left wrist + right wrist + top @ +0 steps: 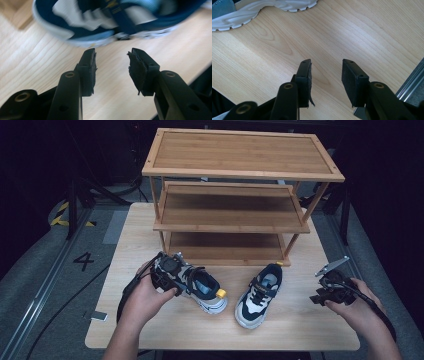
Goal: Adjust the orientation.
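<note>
Two navy, white and grey sneakers lie on the light wooden table (150, 330) in front of a shoe rack. The left sneaker (202, 289) has a yellow heel tab, and the right sneaker (261, 295) points toward me. My left gripper (172, 275) hovers at the left sneaker's near end. In the left gripper view its jaws (112, 63) stand open with only bare table between them, and the blurred sneaker (100, 20) lies just past the tips. My right gripper (322, 292) is open over bare wood (326, 72) near the table's right edge, with a white sole (262, 10) farther off.
A three-tier bamboo shoe rack (240, 195) stands at the back of the table with nothing on its shelves. The table's right edge and a metal rail (412, 80) lie close beside my right gripper. A small flat object (98, 316) rests on the floor at left.
</note>
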